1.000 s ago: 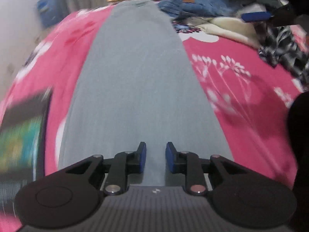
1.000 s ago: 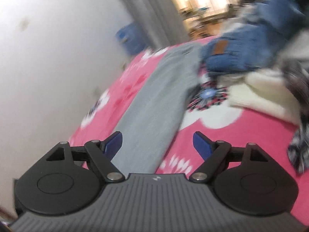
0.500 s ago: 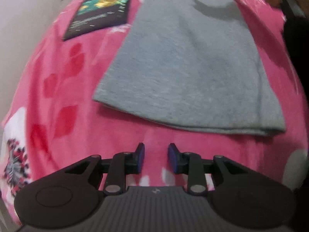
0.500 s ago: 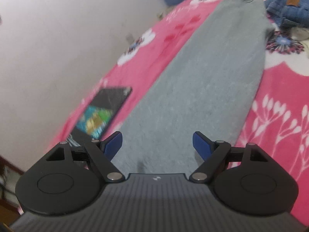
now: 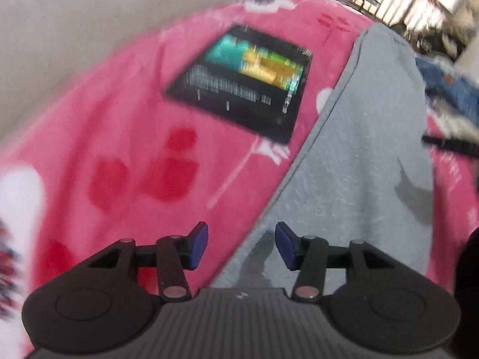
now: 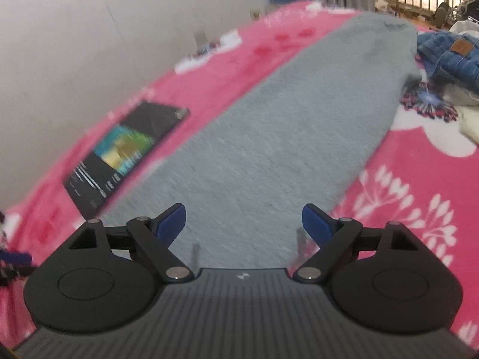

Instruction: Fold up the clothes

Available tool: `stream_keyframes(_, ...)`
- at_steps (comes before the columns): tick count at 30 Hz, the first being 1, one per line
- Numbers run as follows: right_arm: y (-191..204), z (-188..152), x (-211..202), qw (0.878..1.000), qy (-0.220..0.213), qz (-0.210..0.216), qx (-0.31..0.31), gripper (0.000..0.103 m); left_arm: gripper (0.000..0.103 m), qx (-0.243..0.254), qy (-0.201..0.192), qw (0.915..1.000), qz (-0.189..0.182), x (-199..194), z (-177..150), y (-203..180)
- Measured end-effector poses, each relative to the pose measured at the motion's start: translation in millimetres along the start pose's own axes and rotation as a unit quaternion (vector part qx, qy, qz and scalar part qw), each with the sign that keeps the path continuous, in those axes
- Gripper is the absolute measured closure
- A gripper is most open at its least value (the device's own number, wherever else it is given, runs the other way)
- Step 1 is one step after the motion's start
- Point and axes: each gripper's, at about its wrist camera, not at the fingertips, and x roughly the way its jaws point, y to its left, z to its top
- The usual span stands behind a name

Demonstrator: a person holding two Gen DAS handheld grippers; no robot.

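Note:
A long grey garment [image 5: 359,149] [image 6: 284,137] lies flat, folded into a narrow strip, on a pink flowered blanket [image 5: 119,155] [image 6: 419,194]. My left gripper [image 5: 241,243] hovers over the garment's near left edge; its jaws are opening and nothing is between them. My right gripper [image 6: 244,224] hangs above the garment's near end, its jaws opening wide, with only grey cloth below them and nothing gripped.
A black tablet with a lit screen [image 5: 242,80] [image 6: 119,155] lies on the blanket left of the garment, near the pale wall [image 6: 89,30]. Blue jeans [image 6: 452,53] and pale clothes [image 6: 470,119] are piled at the far right.
The left gripper swung from beyond the garment's end to its left edge, rolled, and its jaws spread. The right gripper came down closer over the garment's near end.

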Motion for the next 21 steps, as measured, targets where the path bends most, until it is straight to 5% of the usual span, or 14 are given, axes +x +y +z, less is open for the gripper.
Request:
stream_keyframes(3,-11,-5,7,0.999,0.035,-0.004,0.001,0.018,0.062,-0.026,0.011,0.9992,-0.03,10,-10,8)
stream_keyframes(5,-7,-8,1,1.0,0.026,0.011,-0.009,0.018,0.091,-0.024,0.004,0.9989,-0.04,6,-14,8)
stream_keyframes(8,20,-13,-6,0.997,-0.003,0.041,-0.062,0.018,0.094,-0.019,-0.006,0.9982,-0.057,-2,-19,11)
stream_keyframes(11,54,-24,-4,0.988,-0.027,0.017,-0.149,0.018,0.093,0.037,-0.015,0.9975,-0.058,-11,-22,8)
stream_keyframes(15,83,-53,28,0.96,0.02,-0.026,-0.279,0.019,0.09,0.106,-0.034,0.9935,-0.024,1,-31,15)
stream_keyframes(18,86,-58,25,0.948,0.019,-0.036,-0.315,0.019,0.09,0.143,-0.055,0.9882,-0.003,-3,-33,16)
stream_keyframes(21,84,-57,23,0.949,0.032,-0.036,-0.311,0.019,0.086,0.174,-0.066,0.9824,0.016,-6,-37,16)
